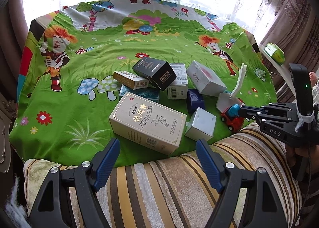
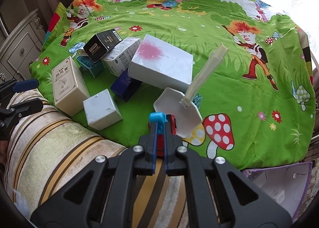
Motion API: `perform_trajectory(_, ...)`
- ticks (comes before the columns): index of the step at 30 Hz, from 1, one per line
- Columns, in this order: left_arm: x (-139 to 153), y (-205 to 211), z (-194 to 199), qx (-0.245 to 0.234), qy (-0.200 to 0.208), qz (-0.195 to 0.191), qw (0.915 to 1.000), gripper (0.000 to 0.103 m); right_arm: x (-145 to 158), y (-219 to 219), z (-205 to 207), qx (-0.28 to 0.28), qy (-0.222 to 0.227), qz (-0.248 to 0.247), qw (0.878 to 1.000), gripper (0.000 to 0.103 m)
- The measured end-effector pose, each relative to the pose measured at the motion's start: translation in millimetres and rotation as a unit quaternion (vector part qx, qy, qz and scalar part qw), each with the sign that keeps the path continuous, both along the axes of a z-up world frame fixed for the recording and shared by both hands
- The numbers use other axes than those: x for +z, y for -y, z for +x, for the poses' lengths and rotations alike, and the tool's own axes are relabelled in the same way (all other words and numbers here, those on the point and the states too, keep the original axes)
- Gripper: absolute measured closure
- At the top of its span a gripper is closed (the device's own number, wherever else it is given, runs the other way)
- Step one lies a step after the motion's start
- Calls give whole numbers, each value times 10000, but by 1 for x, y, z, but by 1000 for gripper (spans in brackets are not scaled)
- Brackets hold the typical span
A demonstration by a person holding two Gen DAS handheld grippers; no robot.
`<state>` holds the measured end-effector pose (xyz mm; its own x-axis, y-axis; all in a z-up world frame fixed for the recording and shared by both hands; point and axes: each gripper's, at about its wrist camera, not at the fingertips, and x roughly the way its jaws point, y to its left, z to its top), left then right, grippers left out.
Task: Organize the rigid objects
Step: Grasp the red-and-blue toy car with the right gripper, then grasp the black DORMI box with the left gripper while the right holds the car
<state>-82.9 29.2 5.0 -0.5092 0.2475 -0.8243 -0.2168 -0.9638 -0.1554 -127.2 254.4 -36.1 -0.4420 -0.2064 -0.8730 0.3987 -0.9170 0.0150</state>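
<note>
A red toy car with a blue figure (image 1: 232, 116) (image 2: 159, 120) sits at the near edge of the green cartoon cloth. My right gripper (image 2: 160, 126) (image 1: 242, 112) is shut on the toy car, its fingers pinching the blue and red body. A white plastic shovel (image 2: 179, 108) (image 1: 229, 98) leans just beyond the car. Several boxes lie in a pile: a beige box with Chinese lettering (image 1: 147, 122) (image 2: 66, 84), a black box (image 1: 154, 73) (image 2: 102, 45), a large white box with a pink smudge (image 2: 162, 62) (image 1: 205, 78) and a small white cube (image 1: 201, 124) (image 2: 101, 110). My left gripper (image 1: 157, 158) hangs open over the striped cushion, nothing between its fingers.
A striped cushion (image 1: 159, 188) (image 2: 59, 148) runs along the cloth's near edge. A dark blue box (image 2: 124, 86) and a teal box (image 2: 90, 65) lie among the pile. A green carton (image 1: 274, 51) stands on a shelf at right. A purple-edged white box (image 2: 279, 186) sits low right.
</note>
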Motion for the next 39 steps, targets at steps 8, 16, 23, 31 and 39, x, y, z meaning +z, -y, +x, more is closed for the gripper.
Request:
perform_trajectory(8, -1, -1, 0, -9, 16, -10, 10000, 24, 4, 6, -2, 97, -137, 21, 9999, 59)
perform_trajectory(16, -1, 0, -5, 40, 55, 67, 10000, 24, 0, 5, -5, 110, -65, -26, 9999, 84)
perform_trajectory(23, 10, -3, -27, 247, -80, 243, 9994, 24, 15, 0, 1, 43, -285, -162, 9995, 84)
perform_trajectory(31, 7, -2, -81, 939, 300, 1230, 9875, 24, 38, -19, 13, -192, -472, -439, 9977, 84)
perform_trajectory(39, -11, 3, -123, 1802, 867, 1924, 9607, 27, 57, -49, 27, -479, -675, -522, 9952, 84)
